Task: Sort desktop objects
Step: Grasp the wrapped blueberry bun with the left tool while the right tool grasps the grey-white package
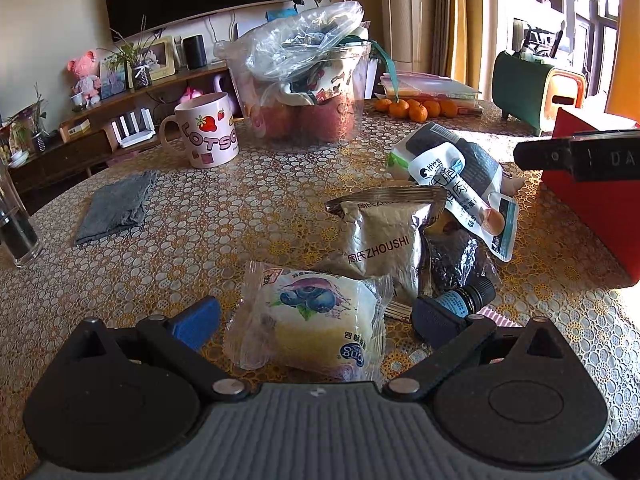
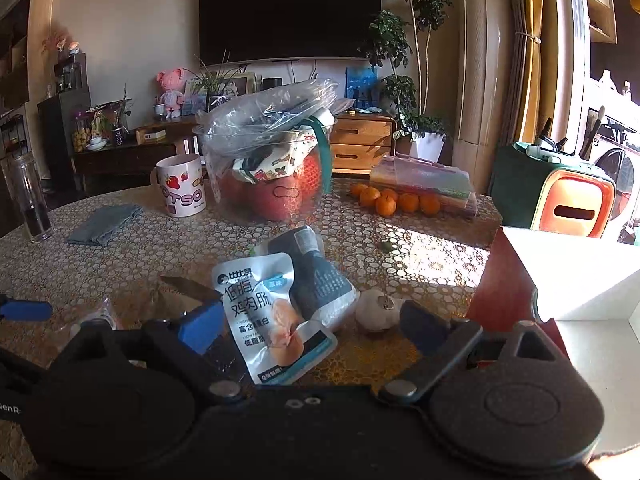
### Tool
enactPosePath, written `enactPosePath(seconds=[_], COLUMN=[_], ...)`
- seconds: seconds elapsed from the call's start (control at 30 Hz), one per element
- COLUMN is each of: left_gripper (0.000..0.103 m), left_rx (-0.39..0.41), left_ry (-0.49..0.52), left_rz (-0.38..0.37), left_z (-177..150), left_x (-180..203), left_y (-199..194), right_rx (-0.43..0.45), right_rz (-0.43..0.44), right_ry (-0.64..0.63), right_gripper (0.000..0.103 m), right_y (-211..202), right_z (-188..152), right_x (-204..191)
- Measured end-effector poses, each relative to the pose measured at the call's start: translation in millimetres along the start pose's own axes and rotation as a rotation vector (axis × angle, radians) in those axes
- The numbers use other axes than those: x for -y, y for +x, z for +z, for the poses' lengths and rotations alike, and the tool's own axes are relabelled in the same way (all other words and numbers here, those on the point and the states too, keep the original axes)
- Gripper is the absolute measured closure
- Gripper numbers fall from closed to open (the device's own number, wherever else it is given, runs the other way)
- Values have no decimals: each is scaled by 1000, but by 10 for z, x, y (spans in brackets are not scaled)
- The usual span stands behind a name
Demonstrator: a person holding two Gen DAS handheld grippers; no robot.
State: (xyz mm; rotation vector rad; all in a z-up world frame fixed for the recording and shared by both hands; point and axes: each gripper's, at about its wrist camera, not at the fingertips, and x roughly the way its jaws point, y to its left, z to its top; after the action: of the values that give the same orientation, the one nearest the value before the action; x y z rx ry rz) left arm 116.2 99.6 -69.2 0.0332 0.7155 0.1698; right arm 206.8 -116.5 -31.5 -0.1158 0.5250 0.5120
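Note:
In the left wrist view a blueberry cake packet (image 1: 316, 320) lies on the patterned table (image 1: 200, 232) between the blue pads of my left gripper (image 1: 316, 312), which is open with neither pad touching it. Behind it sit a brown ZHOUSHI packet (image 1: 380, 244), a dark crinkled packet (image 1: 456, 260) and a small dark bottle (image 1: 468, 296). In the right wrist view my right gripper (image 2: 310, 316) is open around a white chicken pouch (image 2: 276, 320), its pads clear of it. A garlic bulb (image 2: 376, 312) and a dark pack (image 2: 316, 276) lie just beyond.
A red box (image 2: 516, 280) with a white inside stands at the right. Farther back are a strawberry mug (image 1: 204, 132), a grey cloth (image 1: 116, 206), a clear tub (image 1: 308, 92) with apples and bags, several oranges (image 1: 416, 109) and a glass (image 1: 16, 232) at the left edge.

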Motion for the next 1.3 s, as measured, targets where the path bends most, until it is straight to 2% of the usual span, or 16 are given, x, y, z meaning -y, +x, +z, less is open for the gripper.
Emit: enactPosePath(seconds=[0.1, 0.2, 0.3, 0.67, 0.8, 1.17, 1.3], left_gripper=[0, 0, 0, 0, 0, 1, 8], left_rx=[-9, -15, -22, -41, -50, -68, -61], left_ry=[9, 14, 23, 30, 26, 9, 4], left_rz=[4, 10, 16, 17, 12, 2, 2], left_z=[-9, -21, -32, -32, -41, -67, -67], left_x=[-11, -18, -27, -48, -55, -60, -55], left_y=[56, 114, 167, 331, 374, 456, 443], right_rx=[6, -16, -40, -90, -116, -146, -144], right_rz=[-16, -28, -36, -19, -8, 51, 67], right_ry=[-6, -2, 0, -32, -49, -97, -96], right_gripper=[10, 16, 17, 22, 31, 45, 50], right_y=[182, 359, 526, 858, 985, 1188, 1212], right_z=[113, 157, 160, 184, 174, 126, 125], right_x=[62, 139, 211, 245, 235, 154, 144])
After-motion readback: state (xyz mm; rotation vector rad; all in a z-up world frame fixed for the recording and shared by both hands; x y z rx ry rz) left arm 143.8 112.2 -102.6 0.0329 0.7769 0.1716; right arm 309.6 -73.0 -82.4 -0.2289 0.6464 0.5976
